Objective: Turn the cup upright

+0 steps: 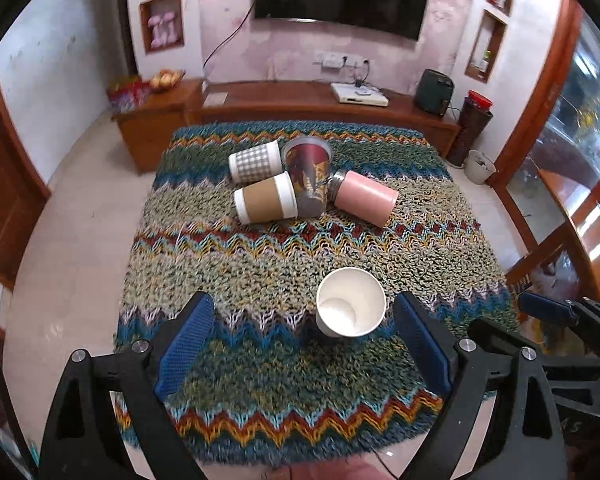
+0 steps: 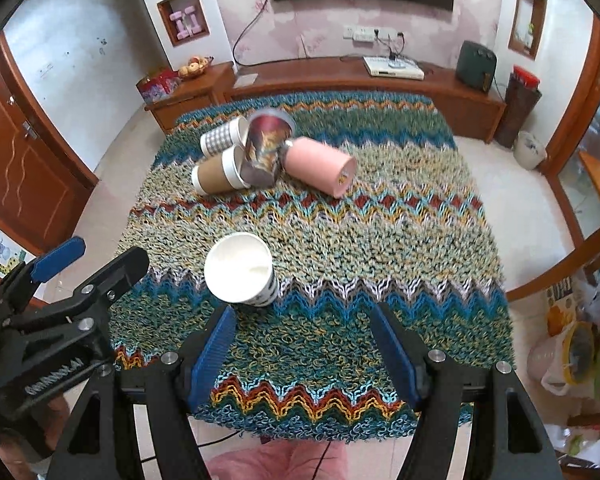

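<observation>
A white paper cup (image 1: 350,302) stands upright, mouth up, on the zigzag knitted cloth (image 1: 284,248); it also shows in the right wrist view (image 2: 240,268). My left gripper (image 1: 306,320) is open and empty, just short of that cup. My right gripper (image 2: 302,330) is open and empty, the cup just past its left finger. At the far side a checked cup (image 1: 254,160), a brown-sleeved cup (image 1: 266,198) and a pink tumbler (image 1: 364,198) lie on their sides around a dark red patterned cup (image 1: 308,174) that stands mouth up.
The table (image 2: 432,216) is covered by the cloth. A low wooden TV cabinet (image 1: 320,100) runs along the far wall. A wooden door (image 2: 16,160) is at left. A bin (image 1: 478,164) and a glass cabinet (image 1: 580,140) stand at right.
</observation>
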Demonstrator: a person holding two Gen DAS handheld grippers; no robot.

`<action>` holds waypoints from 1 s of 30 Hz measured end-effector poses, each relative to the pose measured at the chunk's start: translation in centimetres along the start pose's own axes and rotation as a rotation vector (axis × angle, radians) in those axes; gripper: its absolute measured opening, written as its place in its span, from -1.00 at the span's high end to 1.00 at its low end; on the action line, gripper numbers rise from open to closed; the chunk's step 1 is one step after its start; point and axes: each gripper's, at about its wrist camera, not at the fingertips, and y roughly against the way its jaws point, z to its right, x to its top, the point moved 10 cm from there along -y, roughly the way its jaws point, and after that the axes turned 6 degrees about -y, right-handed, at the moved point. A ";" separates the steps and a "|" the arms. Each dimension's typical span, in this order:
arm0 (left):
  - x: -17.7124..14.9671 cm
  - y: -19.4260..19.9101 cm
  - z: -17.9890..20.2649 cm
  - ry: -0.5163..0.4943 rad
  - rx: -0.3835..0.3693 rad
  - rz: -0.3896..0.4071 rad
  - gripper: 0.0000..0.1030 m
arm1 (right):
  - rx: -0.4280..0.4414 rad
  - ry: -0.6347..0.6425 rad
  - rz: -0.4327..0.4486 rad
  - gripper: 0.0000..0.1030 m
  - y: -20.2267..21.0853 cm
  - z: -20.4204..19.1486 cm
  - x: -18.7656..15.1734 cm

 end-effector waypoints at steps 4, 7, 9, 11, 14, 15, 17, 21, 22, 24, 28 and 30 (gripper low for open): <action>0.6 1.7 -0.6 -0.001 0.042 -0.007 -0.80 | -0.023 0.030 0.049 -0.38 2.0 -0.8 1.7; 1.3 3.0 -0.6 -0.011 0.063 -0.001 -0.80 | -0.022 0.036 0.085 -0.38 3.4 -1.2 3.0; 1.8 3.6 -0.8 -0.003 0.068 -0.004 -0.80 | -0.028 0.039 0.100 -0.38 4.0 -1.3 3.7; 2.1 4.0 -0.9 0.012 0.062 -0.018 -0.80 | -0.032 0.036 0.106 -0.39 4.5 -1.4 4.1; 2.3 4.5 -0.8 0.038 0.038 -0.048 -0.80 | -0.038 0.019 0.102 -0.38 5.1 -1.3 4.4; 2.3 4.7 -0.7 0.041 0.035 -0.052 -0.80 | -0.039 0.013 0.095 -0.38 5.3 -1.2 4.4; 2.4 5.3 -0.6 0.033 0.052 -0.050 -0.80 | -0.042 0.009 0.090 -0.39 5.6 -1.2 4.3; 2.6 6.3 -0.4 0.021 0.077 -0.040 -0.80 | -0.054 0.000 0.084 -0.38 6.4 -1.0 4.0; 2.7 6.6 -0.3 0.021 0.078 -0.036 -0.80 | -0.057 -0.001 0.085 -0.38 6.7 -1.0 4.0; 2.7 6.8 -0.3 0.024 0.077 -0.034 -0.80 | -0.067 0.000 0.090 -0.38 7.0 -1.0 4.0; 2.9 7.1 -0.3 0.030 0.081 -0.031 -0.80 | -0.092 0.002 0.113 -0.38 8.0 -0.8 4.3; 2.9 7.1 -0.1 0.027 0.087 -0.035 -0.80 | -0.098 0.004 0.131 -0.38 8.5 -0.8 4.5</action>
